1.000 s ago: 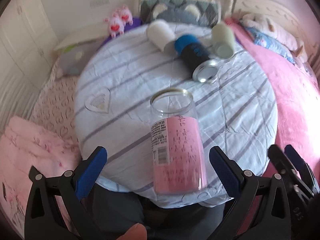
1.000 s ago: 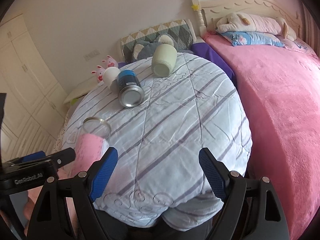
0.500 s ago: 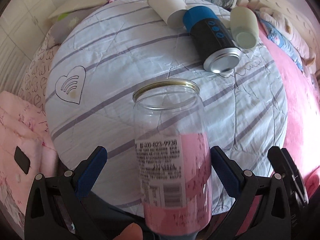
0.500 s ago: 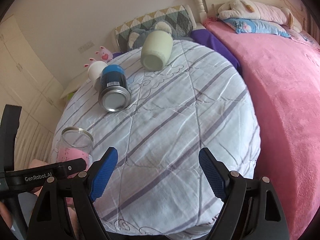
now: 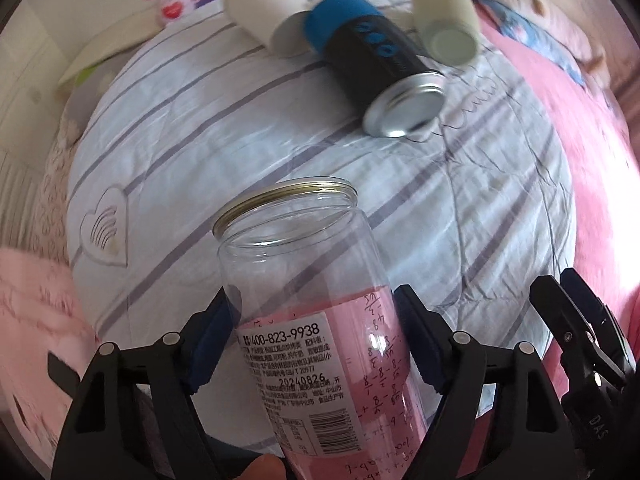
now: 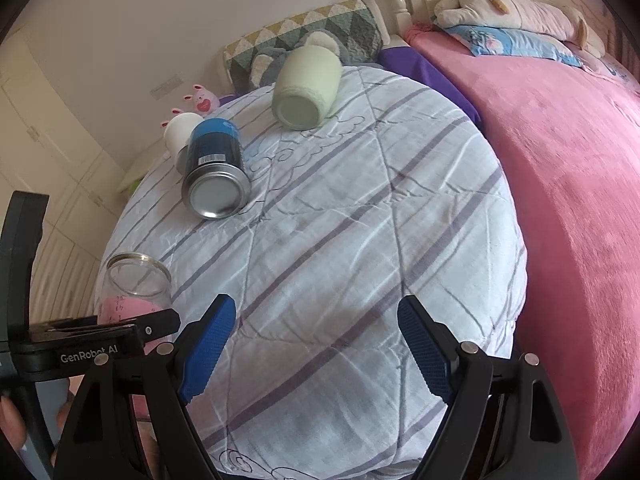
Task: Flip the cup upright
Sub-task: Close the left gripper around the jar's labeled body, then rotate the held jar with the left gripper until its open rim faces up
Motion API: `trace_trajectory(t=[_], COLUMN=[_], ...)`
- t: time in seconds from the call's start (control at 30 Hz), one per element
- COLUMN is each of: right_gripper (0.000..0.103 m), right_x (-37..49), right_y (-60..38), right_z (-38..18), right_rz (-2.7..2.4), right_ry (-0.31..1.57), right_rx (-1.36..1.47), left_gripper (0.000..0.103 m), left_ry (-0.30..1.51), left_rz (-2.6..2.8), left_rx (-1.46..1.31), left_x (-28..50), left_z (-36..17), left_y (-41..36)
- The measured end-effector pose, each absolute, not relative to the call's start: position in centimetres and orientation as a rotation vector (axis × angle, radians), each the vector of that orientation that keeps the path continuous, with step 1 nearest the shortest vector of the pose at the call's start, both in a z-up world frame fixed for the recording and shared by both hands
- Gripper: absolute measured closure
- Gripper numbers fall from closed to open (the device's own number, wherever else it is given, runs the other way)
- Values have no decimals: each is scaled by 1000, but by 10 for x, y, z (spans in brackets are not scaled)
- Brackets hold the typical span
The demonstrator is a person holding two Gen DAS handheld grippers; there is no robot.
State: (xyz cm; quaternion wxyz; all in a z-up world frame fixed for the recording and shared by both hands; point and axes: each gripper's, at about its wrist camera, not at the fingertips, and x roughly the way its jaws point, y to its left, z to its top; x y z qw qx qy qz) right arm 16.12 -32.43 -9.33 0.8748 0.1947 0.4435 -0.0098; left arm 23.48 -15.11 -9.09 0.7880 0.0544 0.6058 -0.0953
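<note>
Left gripper (image 5: 316, 340) has the jar (image 5: 320, 320), blue pads pressed to either side of its body at the top edge of the pink label, mouth pointing up and slightly away. From the right wrist view the jar (image 6: 134, 292) sits at the near left edge of the striped quilt (image 6: 340, 240), looking about upright; whether its base touches the cloth I cannot tell. Right gripper (image 6: 312, 344) hangs over the quilt with its jaws spread wide, nothing between them.

How does it handle? Clear wall, thin gold rim, likely a light plastic jar, stiff enough for a side pinch but smooth, so it could twist between the pads. Mid-body, on the label, looks like the sensible hold, and that is where the pads sit. The quilt is soft and puckered, so any upright cup may wobble when let go.

Contents now. The jar reads as empty: the quilt stripes show straight through its clear upper part, and the pink is only the label wrap.

Three more lie on their sides at the far end, well apart from the jar: a white cup (image 5: 264, 8), a black-and-blue can (image 6: 214, 172) touching it with its silver end facing us, and a pale green cup (image 6: 306, 88) on its own. What they hold cannot be seen.
</note>
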Motion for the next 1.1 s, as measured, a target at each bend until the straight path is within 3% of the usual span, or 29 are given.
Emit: trace_trajectory(t=[0.33, 0.4, 0.63, 0.73, 0.8, 1.1], right_gripper=[19, 19, 19, 19, 19, 19], right_x=[155, 156, 162, 163, 163, 159], right_y=[-330, -329, -325, -327, -329, -337], right_z=[-91, -90, -89, -87, -87, -85], right_rz=[-60, -57, -28, -21, -20, -41], right_ry=[930, 928, 934, 930, 929, 919], right_rx=[408, 404, 387, 384, 381, 394], left_gripper=[18, 13, 12, 20, 31, 32], left_ry=[1311, 1321, 1330, 1316, 1313, 1228], left_rz=[-275, -232, -129, -109, -116, -169], left_rx=[155, 126, -45, -80, -91, -35], left_x=[228, 224, 225, 232, 240, 229], left_z=[-90, -94, -93, -90, -89, -85], left_y=[-169, -164, -147, -141, -138, -156])
